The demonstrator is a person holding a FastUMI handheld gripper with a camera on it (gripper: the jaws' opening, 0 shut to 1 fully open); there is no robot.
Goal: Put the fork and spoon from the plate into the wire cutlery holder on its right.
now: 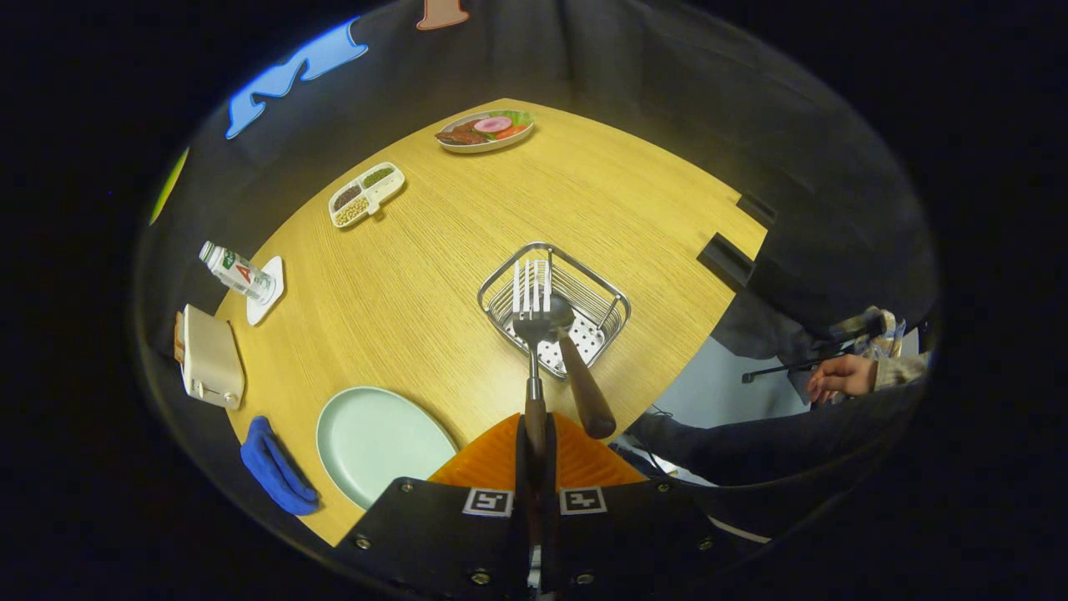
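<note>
Gripper (535, 446): seen from above the table; its two fingers are pressed together on the dark handle of the fork (531, 334), which points forward beyond them.
Fork: tines up and forward, hanging over the near part of the wire cutlery holder (553, 302); whether the tines touch the wires cannot be told.
Spoon (576, 367): bowl inside the holder, just beside the fork's head; its brown handle leans out over the holder's near rim toward the fingers.
Wire cutlery holder: rectangular basket with a perforated floor, standing on the wooden table (467, 217) just ahead of the fingers.
Plate (380, 438): pale green, bare, on the table beside the fingers and left of the holder.
Other items: blue cloth (275, 472) beside the plate; bottle (238, 271) lying on a white coaster; sectioned tray (365, 194) of beans; dish of food (486, 130) at the far edge.
Person: a hand (843, 376) and sleeve beyond the table's right edge.
</note>
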